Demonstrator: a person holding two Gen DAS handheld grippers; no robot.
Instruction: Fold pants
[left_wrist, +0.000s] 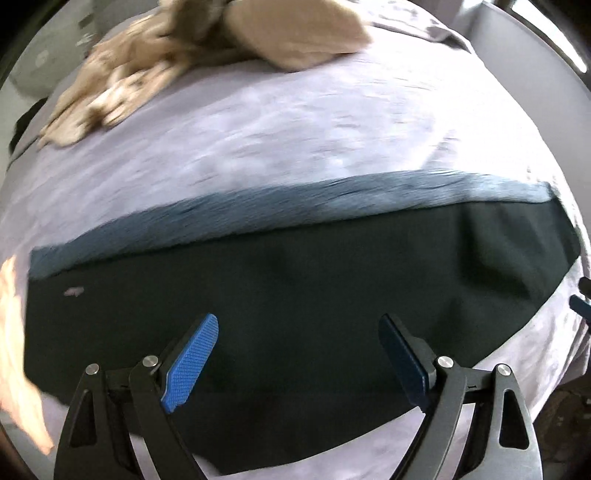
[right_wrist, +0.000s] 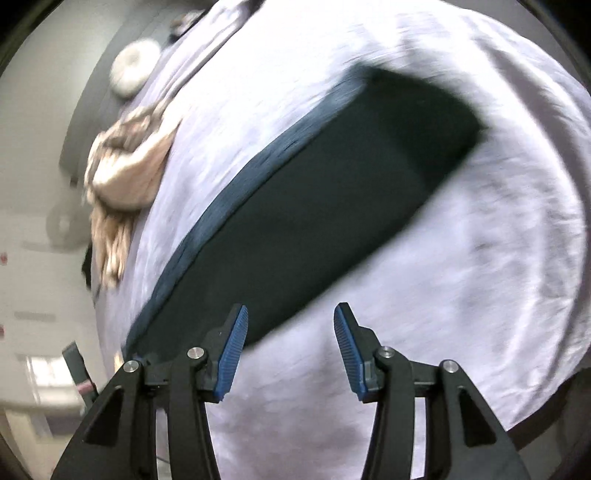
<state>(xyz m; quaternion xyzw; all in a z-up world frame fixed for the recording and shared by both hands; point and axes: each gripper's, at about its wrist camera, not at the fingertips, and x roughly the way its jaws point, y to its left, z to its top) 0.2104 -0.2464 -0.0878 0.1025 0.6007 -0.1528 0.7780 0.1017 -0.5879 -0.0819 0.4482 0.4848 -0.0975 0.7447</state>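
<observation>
The dark pants lie flat on the pale lilac bedsheet, folded into one long band with a ribbed blue-grey waistband running along its far edge. From the left wrist view the band stretches from about nine o'clock to three o'clock across the middle, and the left gripper hangs over its near side at six o'clock, jaws spread wide with nothing between the blue pads, only dark cloth below them. A small pale fleck sits on the fabric toward nine o'clock. Up at eleven to twelve o'clock a crumpled beige garment is heaped on the sheet, well apart from the pants. From the right wrist view the same band runs on a slant from seven o'clock up to one o'clock, and the right gripper sits at six o'clock just beside its lower end, over bare sheet, jaws parted to a middling width and empty. The beige heap shows at nine to ten o'clock there, with a round white object beyond it at eleven. Everything is somewhat smeared by motion blur.
</observation>
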